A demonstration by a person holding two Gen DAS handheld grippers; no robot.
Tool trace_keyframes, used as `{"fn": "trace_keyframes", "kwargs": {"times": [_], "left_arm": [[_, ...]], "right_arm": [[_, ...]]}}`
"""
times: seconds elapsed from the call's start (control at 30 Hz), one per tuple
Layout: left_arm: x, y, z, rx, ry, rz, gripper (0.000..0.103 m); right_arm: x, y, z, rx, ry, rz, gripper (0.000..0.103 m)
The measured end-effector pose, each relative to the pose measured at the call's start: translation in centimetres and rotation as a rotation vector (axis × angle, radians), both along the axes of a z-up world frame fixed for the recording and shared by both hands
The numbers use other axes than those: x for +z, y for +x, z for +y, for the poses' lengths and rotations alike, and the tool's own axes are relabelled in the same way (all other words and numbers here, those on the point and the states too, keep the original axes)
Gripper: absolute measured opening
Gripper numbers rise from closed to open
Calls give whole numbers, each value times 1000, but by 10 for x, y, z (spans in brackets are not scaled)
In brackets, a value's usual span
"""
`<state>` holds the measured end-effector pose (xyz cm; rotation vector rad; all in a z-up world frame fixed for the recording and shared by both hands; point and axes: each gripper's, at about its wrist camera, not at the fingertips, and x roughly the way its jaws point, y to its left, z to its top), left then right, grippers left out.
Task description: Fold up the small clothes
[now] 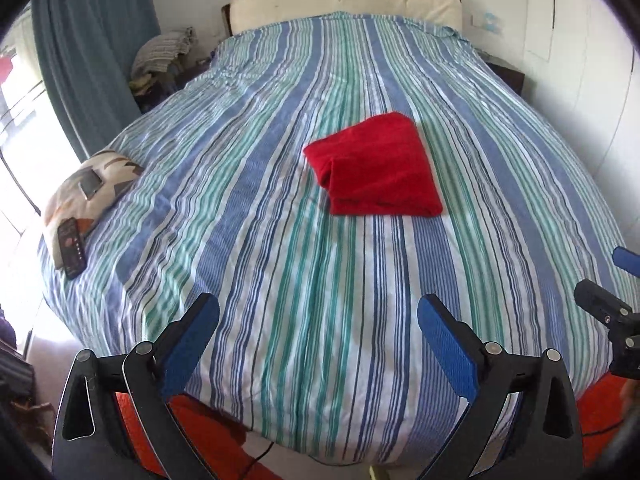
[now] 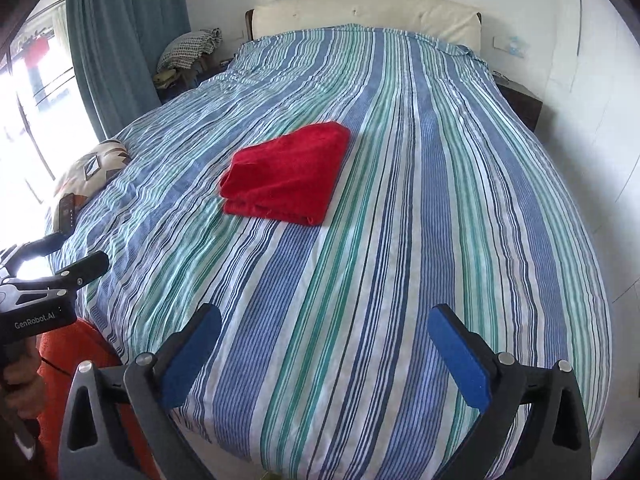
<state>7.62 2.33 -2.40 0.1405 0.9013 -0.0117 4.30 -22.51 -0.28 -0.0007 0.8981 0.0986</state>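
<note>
A red cloth (image 1: 374, 166) lies folded into a compact rectangle on the striped bedspread (image 1: 280, 240), near the middle of the bed. It also shows in the right wrist view (image 2: 286, 174). My left gripper (image 1: 318, 312) is open and empty, held above the foot of the bed, well short of the cloth. My right gripper (image 2: 324, 320) is open and empty too, also over the foot end. The right gripper shows at the right edge of the left wrist view (image 1: 616, 292); the left gripper shows at the left edge of the right wrist view (image 2: 52, 276).
A patterned pillow (image 1: 92, 188) with a phone (image 1: 90, 184) and a remote (image 1: 72, 250) lies at the bed's left edge. A cream headboard (image 1: 344, 2), teal curtain (image 1: 92, 52), a clothes pile (image 1: 164, 56) and a dark nightstand (image 2: 520, 104) surround the bed. Orange fabric (image 1: 200, 432) lies below.
</note>
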Motion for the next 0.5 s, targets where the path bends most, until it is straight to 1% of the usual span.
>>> {"fn": "trace_keyframes", "kwargs": {"times": [0.13, 0.33, 0.5], "left_arm": [[3, -12, -6, -7, 7, 23, 100], [8, -26, -14, -31, 23, 15, 100], [12, -35, -17, -36, 48, 4, 100]], "right_arm": [[7, -16, 0, 0, -13, 10, 102], [15, -32, 0, -10, 6, 17, 102], [16, -36, 2, -15, 18, 33, 102]]}}
